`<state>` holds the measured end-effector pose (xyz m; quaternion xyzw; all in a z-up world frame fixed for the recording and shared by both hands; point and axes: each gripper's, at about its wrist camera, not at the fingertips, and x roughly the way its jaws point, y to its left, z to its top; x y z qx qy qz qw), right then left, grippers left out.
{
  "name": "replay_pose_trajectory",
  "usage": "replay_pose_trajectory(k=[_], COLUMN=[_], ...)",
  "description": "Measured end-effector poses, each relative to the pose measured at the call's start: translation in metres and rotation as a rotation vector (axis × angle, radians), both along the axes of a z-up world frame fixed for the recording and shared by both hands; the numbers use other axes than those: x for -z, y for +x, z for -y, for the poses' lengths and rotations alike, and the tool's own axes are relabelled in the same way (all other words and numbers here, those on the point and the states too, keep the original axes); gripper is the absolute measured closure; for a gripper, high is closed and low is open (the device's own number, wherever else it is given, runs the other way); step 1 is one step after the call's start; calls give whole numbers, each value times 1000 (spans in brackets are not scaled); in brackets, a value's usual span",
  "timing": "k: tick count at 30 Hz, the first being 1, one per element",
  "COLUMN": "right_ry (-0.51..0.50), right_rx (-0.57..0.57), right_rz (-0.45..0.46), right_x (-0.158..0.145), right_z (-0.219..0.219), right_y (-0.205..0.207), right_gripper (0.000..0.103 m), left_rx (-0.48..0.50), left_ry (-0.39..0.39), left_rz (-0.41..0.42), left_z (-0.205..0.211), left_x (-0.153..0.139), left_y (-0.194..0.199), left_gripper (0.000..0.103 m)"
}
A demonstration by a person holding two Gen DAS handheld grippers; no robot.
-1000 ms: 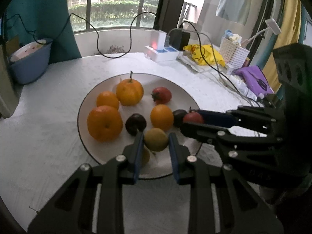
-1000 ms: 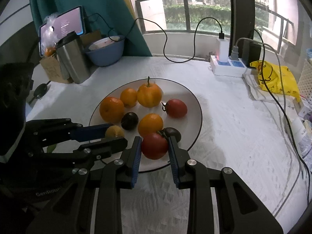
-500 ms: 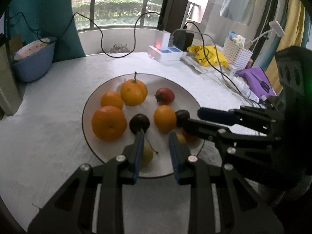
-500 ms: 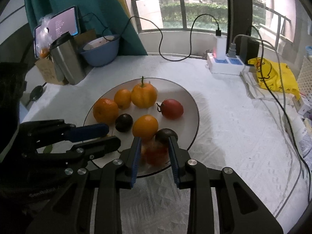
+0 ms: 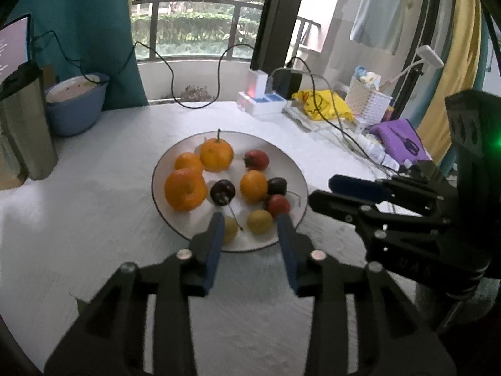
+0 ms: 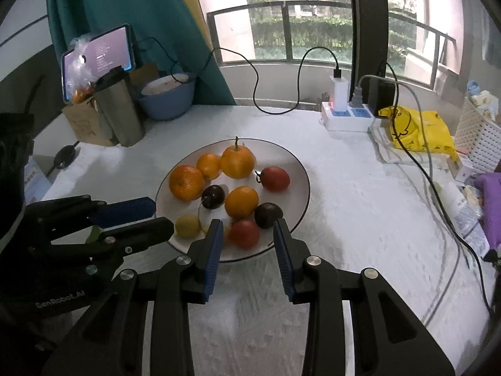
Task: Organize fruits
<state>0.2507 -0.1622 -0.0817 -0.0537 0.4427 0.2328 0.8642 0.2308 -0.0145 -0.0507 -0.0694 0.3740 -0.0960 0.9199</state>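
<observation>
A white plate (image 5: pixel 291 163) (image 6: pixel 297 169) on the white tablecloth holds several fruits: oranges (image 5: pixel 185 189) (image 6: pixel 186 182), a stemmed orange fruit (image 5: pixel 216 155) (image 6: pixel 237 162), red tomatoes (image 5: pixel 278 204) (image 6: pixel 244 233), dark plums (image 5: pixel 222 190) (image 6: pixel 268 215) and yellow-green fruits (image 5: pixel 260 221) (image 6: pixel 187 225). My left gripper (image 5: pixel 250 222) is open and empty, above the plate's near rim. My right gripper (image 6: pixel 249 230) is open and empty, above the near rim over the red tomato. Each gripper shows in the other's view.
A steel tumbler (image 6: pixel 120 109) (image 5: pixel 23 125), a blue bowl (image 6: pixel 167 95) (image 5: pixel 75 106) and a phone (image 6: pixel 97 56) stand at the back left. A power strip with cables (image 6: pixel 344 116), a yellow bag (image 6: pixel 416 133), a white basket (image 6: pixel 479 144) and purple cloth (image 5: pixel 397 139) lie to the right.
Both grippers let go of their fruits, the yellow-green fruit and the red tomato, onto the plate, opened, and drew back and up from the plate.
</observation>
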Motion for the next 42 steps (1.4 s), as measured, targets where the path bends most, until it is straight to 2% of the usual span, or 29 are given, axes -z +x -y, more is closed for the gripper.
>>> replay_pose_trajectory(k=[2, 14, 22, 38, 42], right_ry=[-2, -13, -20, -10, -4], right_rx=[1, 4, 3, 17, 25], right_rz=[9, 50, 92, 237, 274], right_x=[-4, -26, -44, -104, -117], right_z=[0, 4, 3, 5, 7], right_y=[-7, -45, -75, -138, -152], right_gripper=[68, 68, 68, 68, 68], left_rx=[-2, -13, -26, -59, -94], left_ry=[-10, -3, 21, 64, 79], left_rz=[8, 48, 112, 235, 268], left_z=[-1, 1, 2, 2, -2], left_x=[-3, -17, -34, -69, -77], left_y=[-8, -48, -81, -138, -149], left_gripper=[57, 57, 57, 56, 54])
